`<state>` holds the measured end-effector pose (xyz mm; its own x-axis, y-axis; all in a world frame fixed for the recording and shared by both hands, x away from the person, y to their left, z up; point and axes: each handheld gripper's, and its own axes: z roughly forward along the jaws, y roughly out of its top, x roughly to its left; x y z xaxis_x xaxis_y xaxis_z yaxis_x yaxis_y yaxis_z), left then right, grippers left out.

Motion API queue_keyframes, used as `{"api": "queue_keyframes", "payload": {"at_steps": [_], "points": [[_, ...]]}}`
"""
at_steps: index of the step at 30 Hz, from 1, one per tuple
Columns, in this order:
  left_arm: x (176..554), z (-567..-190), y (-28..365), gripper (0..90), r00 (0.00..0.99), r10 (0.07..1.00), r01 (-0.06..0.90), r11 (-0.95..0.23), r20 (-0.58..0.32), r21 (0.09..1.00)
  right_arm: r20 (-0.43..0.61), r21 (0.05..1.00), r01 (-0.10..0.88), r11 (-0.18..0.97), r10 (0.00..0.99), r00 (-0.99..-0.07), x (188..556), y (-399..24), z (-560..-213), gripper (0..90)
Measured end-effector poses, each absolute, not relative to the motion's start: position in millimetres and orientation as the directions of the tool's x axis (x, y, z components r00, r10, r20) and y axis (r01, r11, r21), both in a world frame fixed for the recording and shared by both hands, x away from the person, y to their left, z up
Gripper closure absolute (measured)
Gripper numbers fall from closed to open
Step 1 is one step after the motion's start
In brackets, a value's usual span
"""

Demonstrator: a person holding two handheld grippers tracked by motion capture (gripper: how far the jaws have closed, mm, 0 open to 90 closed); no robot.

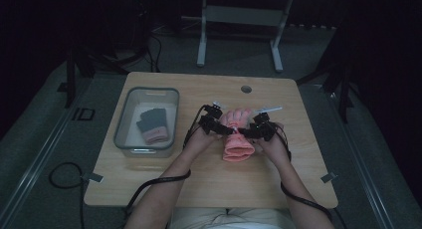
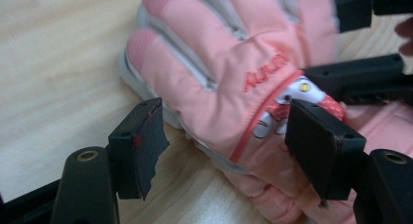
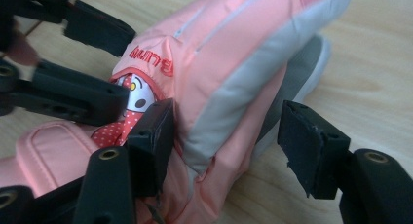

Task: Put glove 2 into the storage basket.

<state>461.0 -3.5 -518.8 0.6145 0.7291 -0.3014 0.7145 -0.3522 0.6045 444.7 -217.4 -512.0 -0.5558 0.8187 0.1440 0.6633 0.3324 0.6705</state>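
The pink glove lies mid-table, long axis running away from the person, fingers pointing to the far edge, cuff nearest. It is padded, with grey trim, red lettering and a cartoon patch. The left gripper and right gripper straddle its sides, jaws spread, not pinching. A bin of gloves sits left.
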Motion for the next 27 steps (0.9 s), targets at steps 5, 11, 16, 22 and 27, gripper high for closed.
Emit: {"api": "queue_keyframes", "payload": {"at_steps": [5, 11, 16, 22, 27], "points": [[467, -535, -3, 30.4, 0.553, 0.713, 0.785, -0.274, -0.430, 0.555, 0.209, 0.633, 0.711, 0.307, 0.816, -0.538, 449, -221, -519, 41.3], [470, -547, 4, 45.3, 0.541, 0.642, 0.811, -0.229, -0.542, 0.539, 0.260, 0.616, 0.734, 0.286, 0.806, -0.532, 448, -220, -522, 55.7], [462, -534, 3, 70.7, 0.607, 0.636, 0.757, -0.282, -0.476, 0.589, 0.233, 0.641, 0.711, 0.289, 0.809, -0.539, 440, -216, -518, 64.2], [453, -511, 1, 75.1, 0.642, 0.646, 0.715, -0.310, -0.413, 0.627, 0.270, 0.663, 0.702, 0.259, 0.793, -0.547, 434, -221, -508, 66.9], [450, -488, 7, 75.6, 0.657, 0.650, 0.692, -0.320, -0.382, 0.647, 0.231, 0.706, 0.659, 0.260, 0.795, -0.561, 427, -214, -488, 67.4]]}}
